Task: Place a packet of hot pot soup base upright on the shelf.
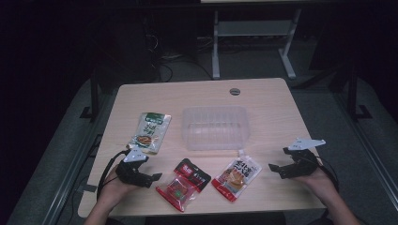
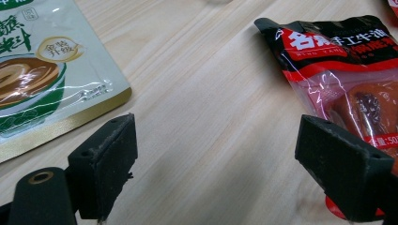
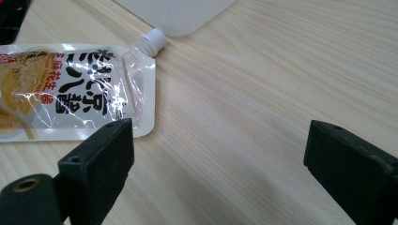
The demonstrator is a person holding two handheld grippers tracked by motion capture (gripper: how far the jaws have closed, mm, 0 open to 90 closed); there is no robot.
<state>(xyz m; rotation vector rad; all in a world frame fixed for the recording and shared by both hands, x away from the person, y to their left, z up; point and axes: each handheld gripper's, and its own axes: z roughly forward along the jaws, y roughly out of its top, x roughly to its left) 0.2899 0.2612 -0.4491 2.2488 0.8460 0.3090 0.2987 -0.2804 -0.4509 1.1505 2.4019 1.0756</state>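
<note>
A clear plastic container [image 1: 213,127] stands in the middle of the wooden table [image 1: 272,101]. A green soup pouch [image 1: 150,131] lies to its left. In front of it lie a red-and-black snack packet [image 1: 184,183] and a white spouted sauce pouch [image 1: 237,177]. My left gripper [image 1: 149,168] rests open near the front left, with bare wood between its jaws. From the left gripper [image 2: 218,126] I see the green pouch [image 2: 42,79] at left and the red packet [image 2: 347,70] at right. My right gripper [image 1: 279,159] is open and empty. From the right gripper [image 3: 220,126] the sauce pouch [image 3: 70,93] lies to the left.
The container's corner [image 3: 178,11] shows at the top of the right gripper view. A round cable grommet [image 1: 234,91] sits near the table's far edge. Beyond the table stand white desk legs [image 1: 216,44] and cables on a dark floor.
</note>
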